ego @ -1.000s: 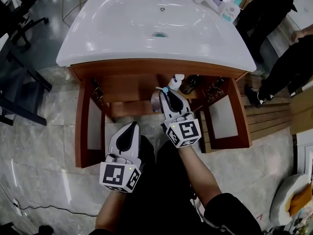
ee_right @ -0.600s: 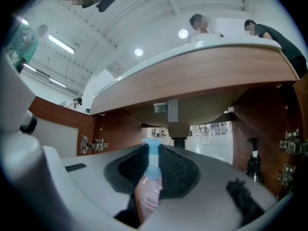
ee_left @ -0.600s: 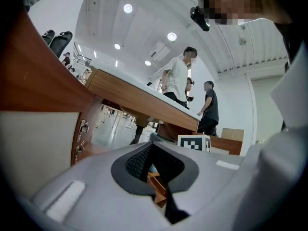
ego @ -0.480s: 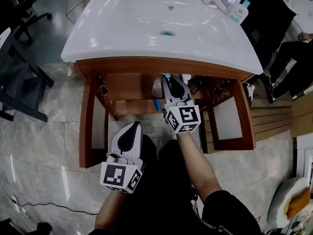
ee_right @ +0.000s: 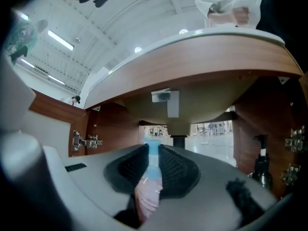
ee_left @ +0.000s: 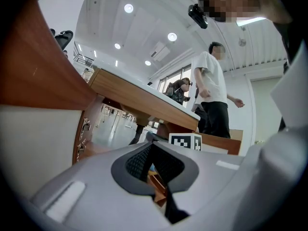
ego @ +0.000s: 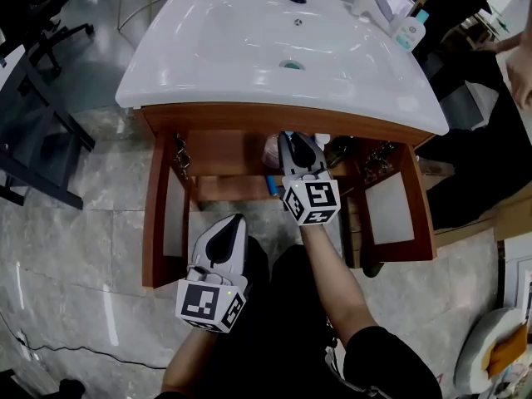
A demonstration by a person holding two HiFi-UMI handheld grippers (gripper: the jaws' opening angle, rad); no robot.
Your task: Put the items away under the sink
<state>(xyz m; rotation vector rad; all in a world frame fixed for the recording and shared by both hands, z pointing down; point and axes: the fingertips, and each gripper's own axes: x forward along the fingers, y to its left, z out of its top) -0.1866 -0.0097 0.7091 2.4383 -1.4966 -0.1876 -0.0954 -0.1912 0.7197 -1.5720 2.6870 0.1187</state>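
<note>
My right gripper (ee_right: 153, 170) clamps the pink blue-capped bottle (ee_right: 149, 192) inside the sink cabinet (ego: 155, 210). My left gripper (ee_left: 153, 166) is closed and empty. Next: set the bottle down, release.

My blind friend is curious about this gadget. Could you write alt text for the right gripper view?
A grey claw grips a pink plastic bottle with a light blue cap, pointing it into an open brown wooden cabinet beneath a white sink. A dark pump bottle stands inside at the right.

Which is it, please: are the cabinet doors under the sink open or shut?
Open: the left door and right door stand swung outward, baring the interior.
</note>
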